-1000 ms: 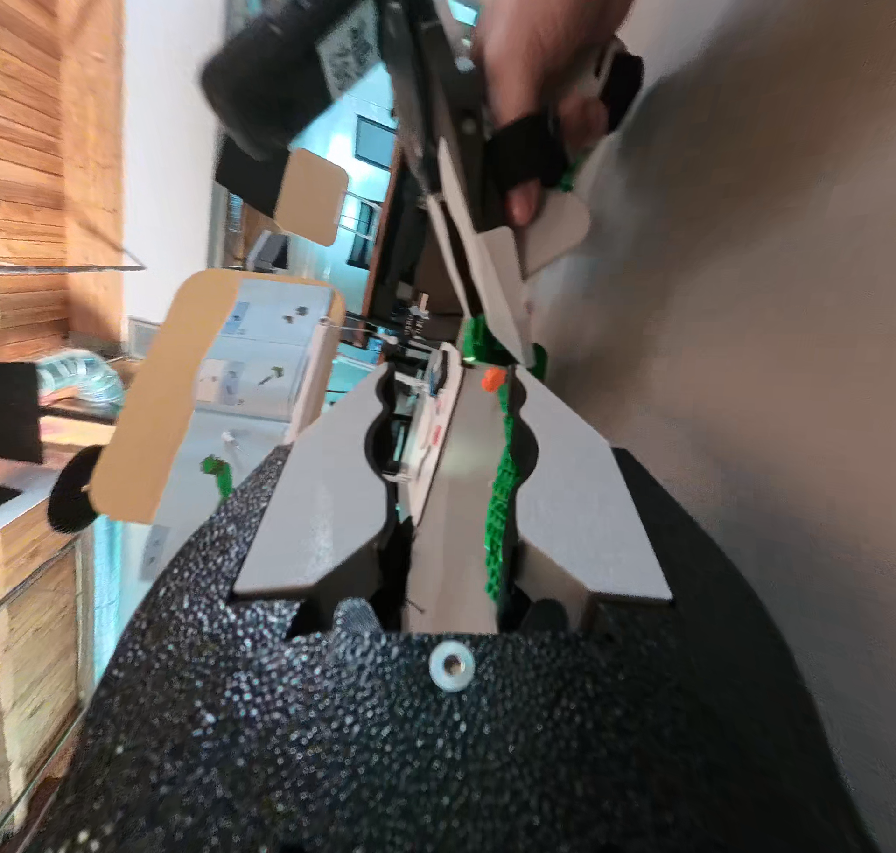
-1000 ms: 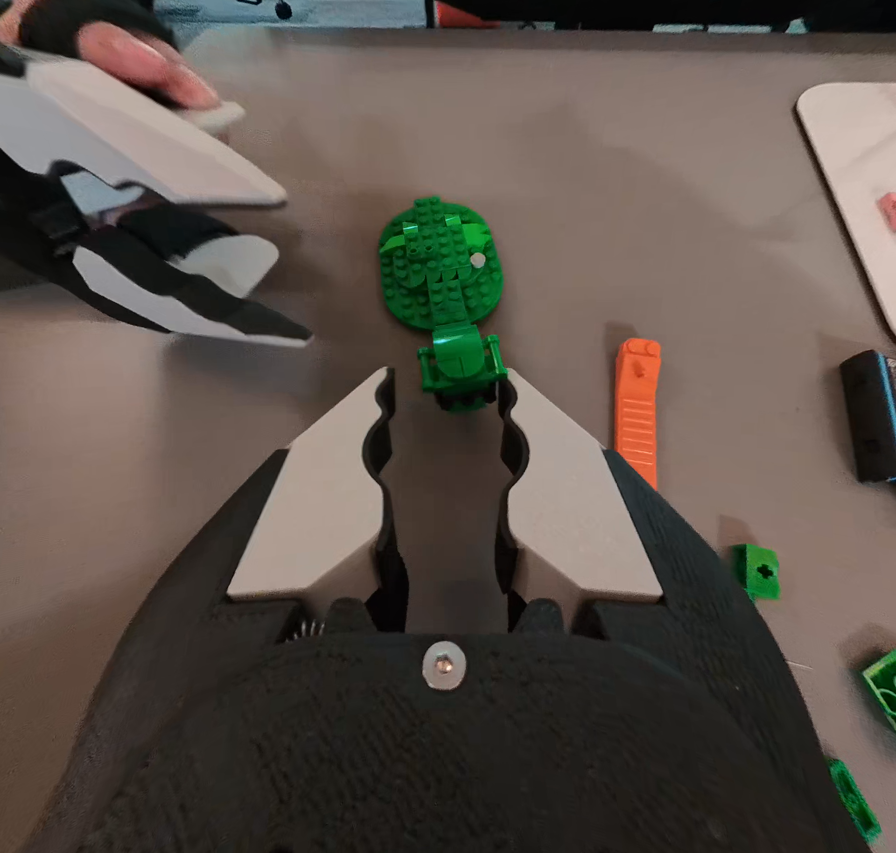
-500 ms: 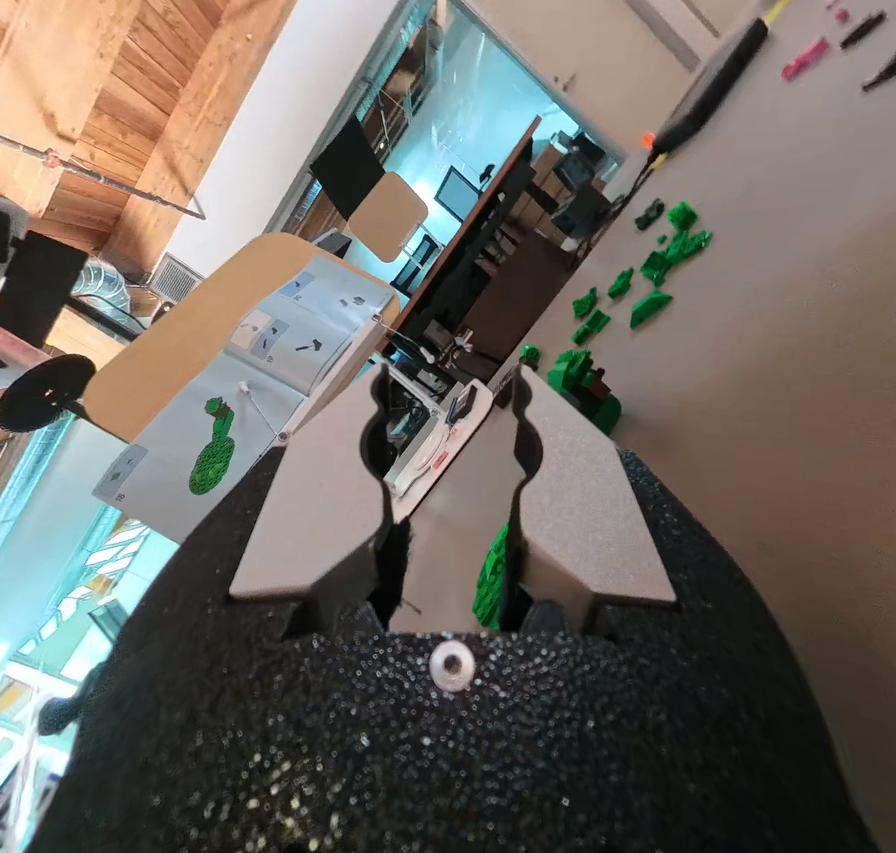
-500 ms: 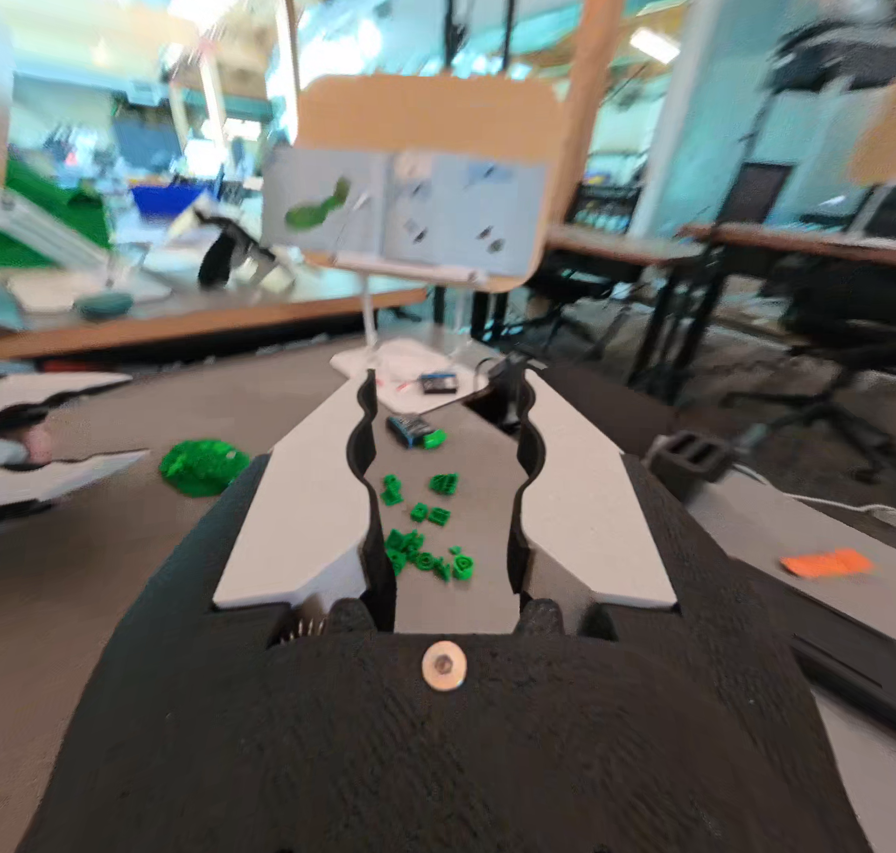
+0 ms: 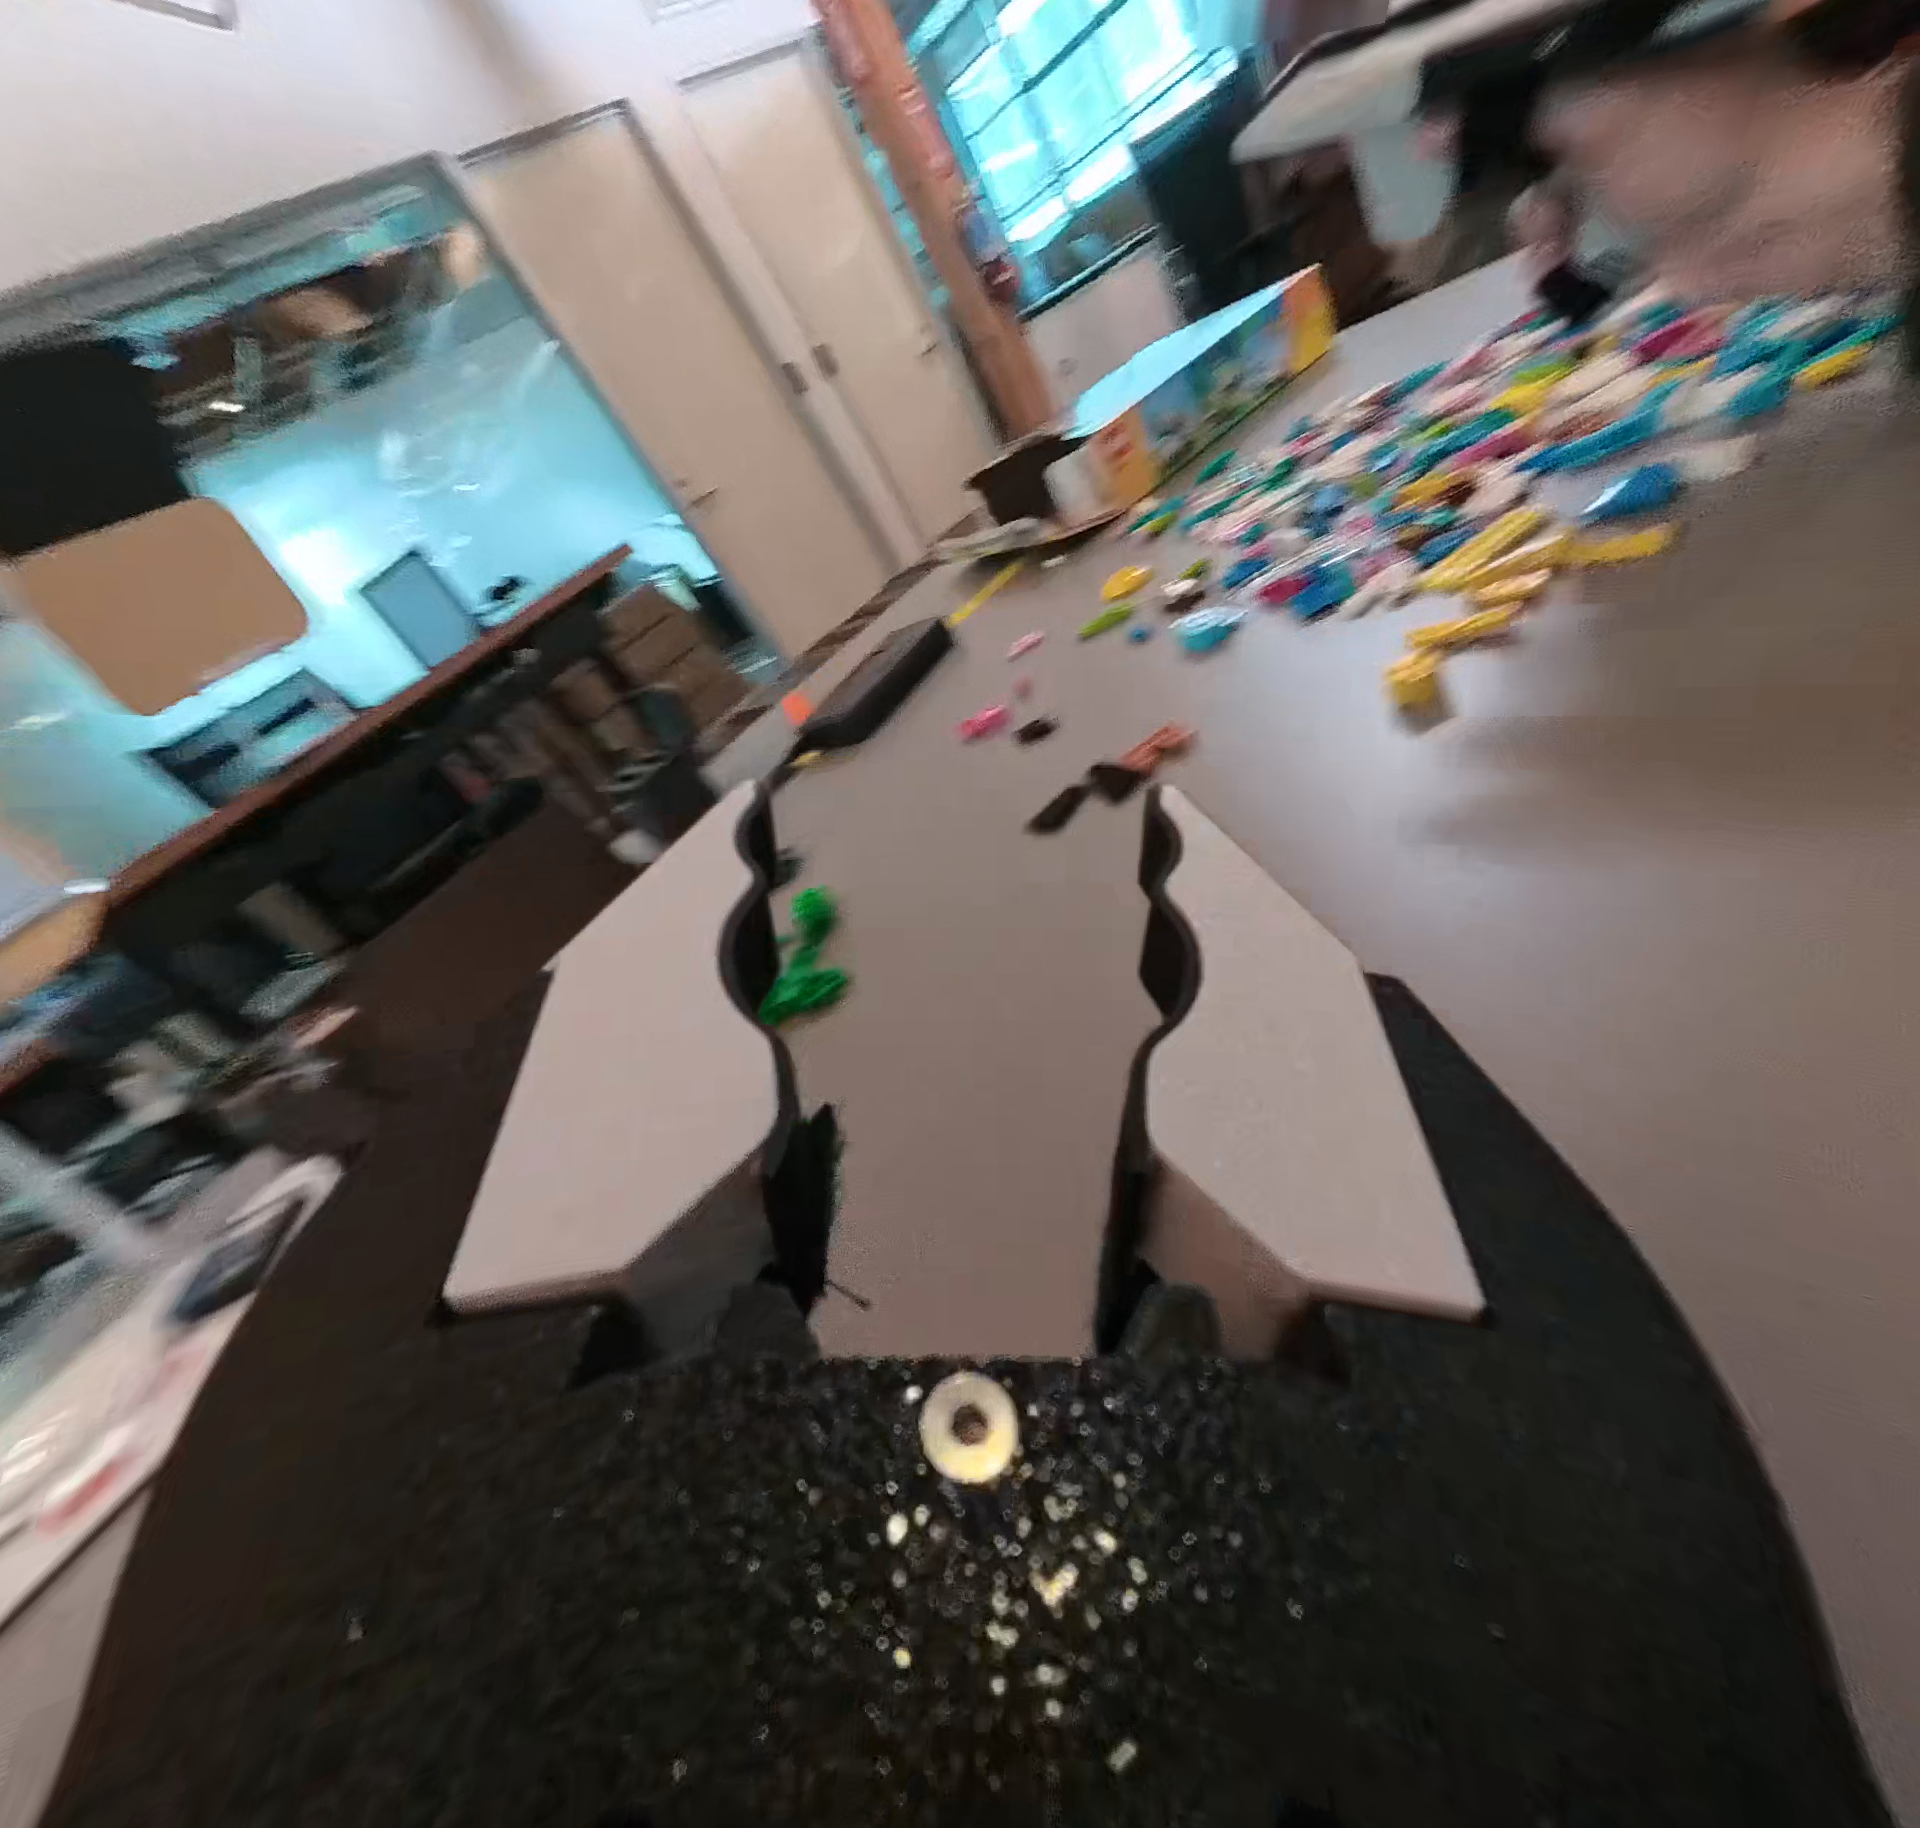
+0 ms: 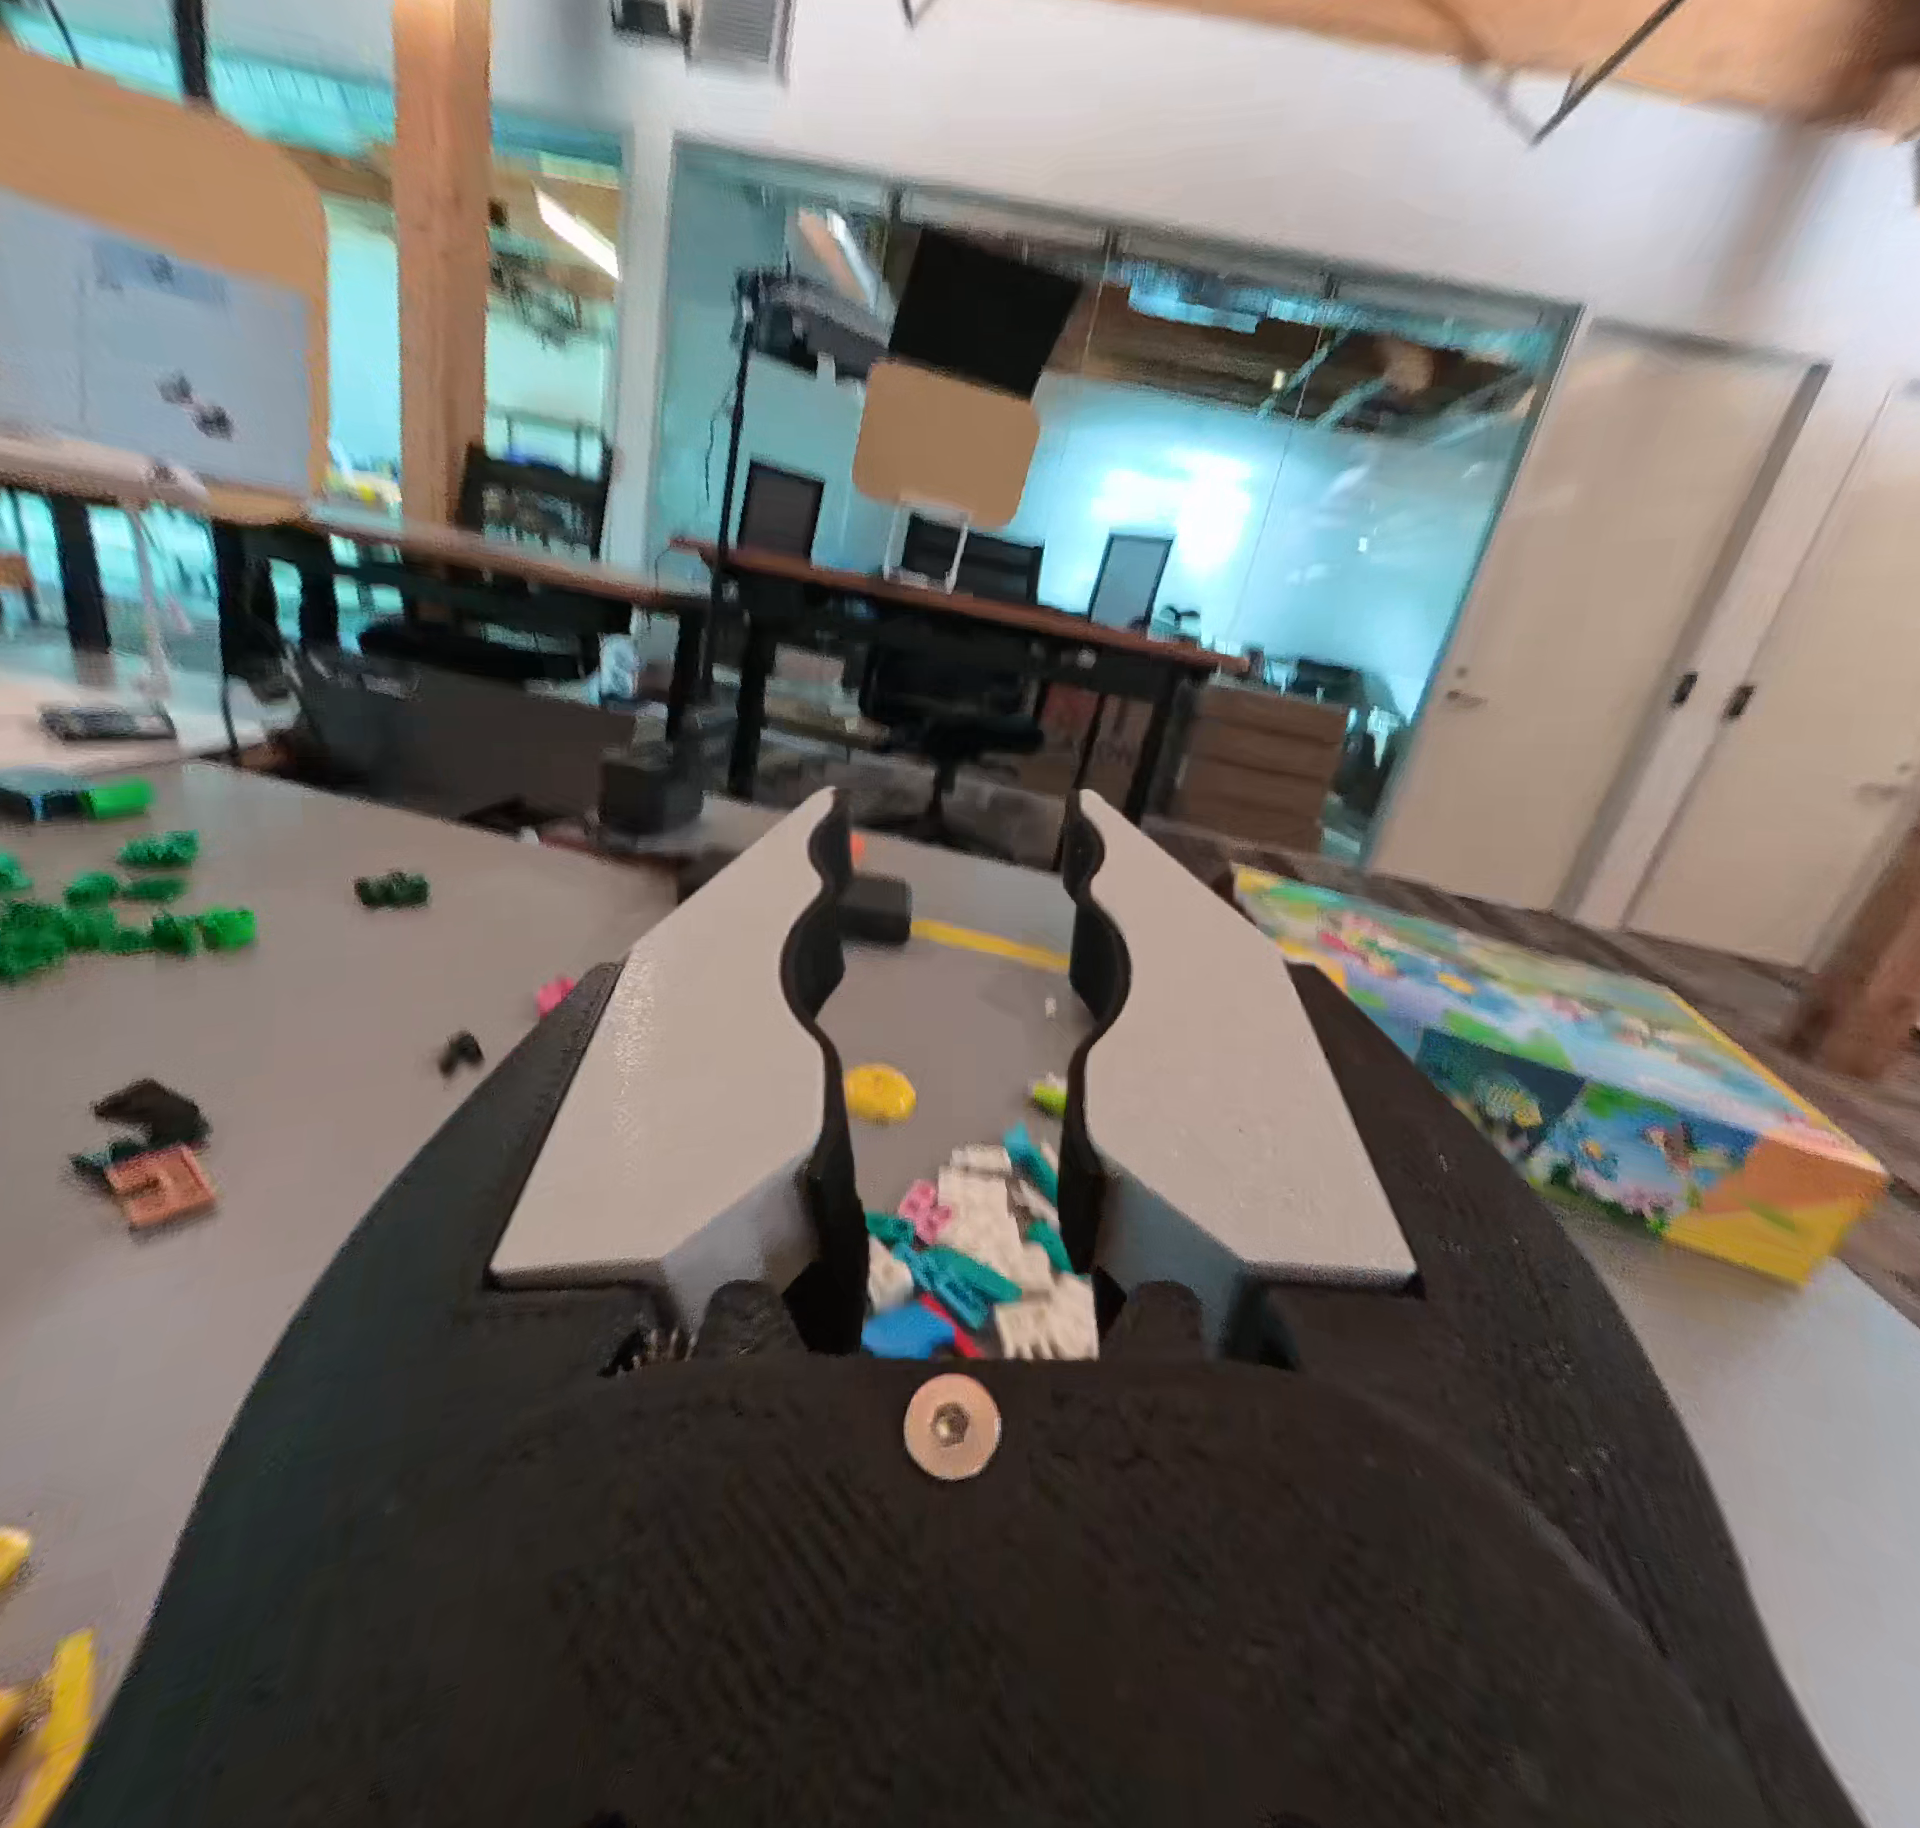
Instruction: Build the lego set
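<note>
Beside left tool (image 5: 956, 822), green pieces (image 5: 805, 957), blurred

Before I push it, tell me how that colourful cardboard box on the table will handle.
The box lies flat on its broad face, so it will probably slide, not tip. It looks like thin cardboard, likely light for its size, and may dent if squeezed. It looks much wider than the right gripper opens, so pushing suits it better than pinching.

Both wrist views look low and forward across the worktop (image 5: 1558, 947) toward the far office; both share the boxed set (image 6: 1558, 1082) and coloured bricks (image 5: 1507, 490).
</note>
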